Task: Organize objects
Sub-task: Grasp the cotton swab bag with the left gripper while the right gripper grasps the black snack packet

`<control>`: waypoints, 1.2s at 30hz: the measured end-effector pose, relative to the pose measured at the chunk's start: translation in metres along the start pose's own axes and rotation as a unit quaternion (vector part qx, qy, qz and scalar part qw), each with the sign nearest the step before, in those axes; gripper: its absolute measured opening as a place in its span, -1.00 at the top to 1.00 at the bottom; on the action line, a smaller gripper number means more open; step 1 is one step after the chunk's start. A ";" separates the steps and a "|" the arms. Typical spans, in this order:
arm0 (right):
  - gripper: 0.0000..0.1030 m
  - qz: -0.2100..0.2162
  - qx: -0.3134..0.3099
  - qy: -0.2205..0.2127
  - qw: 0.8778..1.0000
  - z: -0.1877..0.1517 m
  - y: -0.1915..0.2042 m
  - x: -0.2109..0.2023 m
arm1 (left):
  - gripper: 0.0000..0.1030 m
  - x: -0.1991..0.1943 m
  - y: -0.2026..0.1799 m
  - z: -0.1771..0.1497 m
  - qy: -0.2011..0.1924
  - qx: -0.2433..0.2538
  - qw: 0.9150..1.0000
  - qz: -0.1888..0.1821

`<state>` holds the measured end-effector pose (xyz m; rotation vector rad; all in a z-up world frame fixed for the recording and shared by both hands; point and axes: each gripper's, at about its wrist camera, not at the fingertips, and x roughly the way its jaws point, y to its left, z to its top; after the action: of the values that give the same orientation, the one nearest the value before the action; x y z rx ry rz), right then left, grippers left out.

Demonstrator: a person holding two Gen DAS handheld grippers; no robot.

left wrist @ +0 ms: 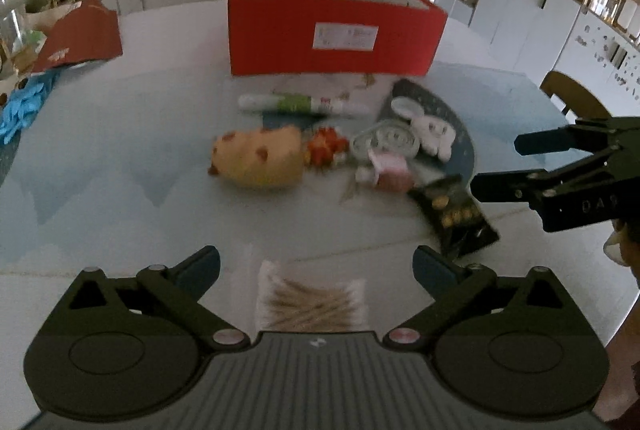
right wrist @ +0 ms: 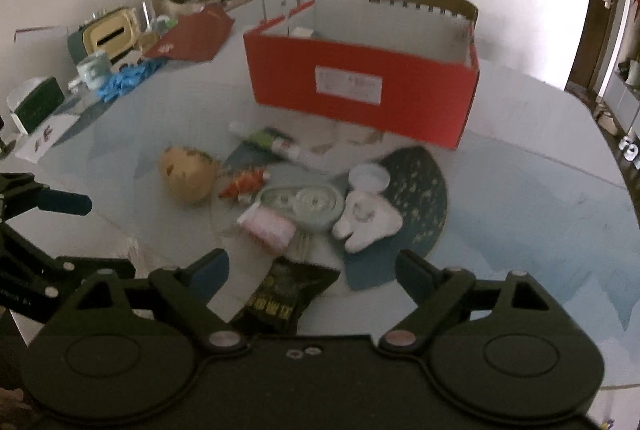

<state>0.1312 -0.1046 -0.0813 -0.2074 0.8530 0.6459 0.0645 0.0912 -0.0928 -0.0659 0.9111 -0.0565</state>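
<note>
Left wrist: left gripper point(left wrist: 316, 266) has its fingers point(left wrist: 200, 266) spread wide, nothing between the pads. Swab pack point(left wrist: 310, 304) lies on the tabletop point(left wrist: 120, 198) right between them, close to the palm. Ahead of the tips: plush point(left wrist: 258, 160), tube point(left wrist: 298, 104), tape point(left wrist: 386, 142), pink pack point(left wrist: 388, 170). Snack bag point(left wrist: 456, 214) sits ahead-right, by the right gripper point(left wrist: 500, 166), which is also spread and empty. Red box point(left wrist: 334, 30) stands beyond the pile; its floor is not visible from here.

Right wrist: right gripper point(right wrist: 312, 266) is wide and empty, with the snack bag point(right wrist: 286, 294) lying between and just under the tips. Pink pack point(right wrist: 266, 226), tape point(right wrist: 302, 202) and white toy point(right wrist: 366, 220) sit just ahead, the toy on a dark mat point(right wrist: 420, 186). Red box point(right wrist: 360, 86) is farther ahead; something pale shows at its back-left corner, can't tell what.

Risks, judged:
- Swab pack is thin and flat, so the fingers may scrape the tabletop or pinch film only and let it slip.
- Bag is crinkly and overlaps the pink pack, so closing may drag the neighbour.
- Both grippers work close together, so a clash is possible.
- View is blurred, so alignment is uncertain.
</note>
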 end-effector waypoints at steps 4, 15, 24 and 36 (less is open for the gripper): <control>-0.74 0.006 0.005 0.019 1.000 -0.005 0.006 0.010 | -1.00 0.008 -0.002 -0.011 0.017 0.010 1.000 0.013; -0.71 -0.003 0.007 0.052 0.999 -0.010 0.018 0.030 | -1.00 0.021 -0.001 -0.028 0.034 0.016 0.999 0.011; -0.48 -0.003 0.016 0.071 0.997 -0.012 0.020 0.039 | -1.00 0.030 -0.002 -0.030 0.038 0.029 0.999 0.019; -0.09 -0.001 0.021 0.083 0.996 -0.016 0.021 0.041 | -0.64 0.027 0.001 -0.030 0.031 0.021 0.999 0.010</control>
<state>0.1280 -0.0767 -0.1207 -0.2262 1.0248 0.6138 0.0573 0.0894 -0.1322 -0.0153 0.9719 -0.0586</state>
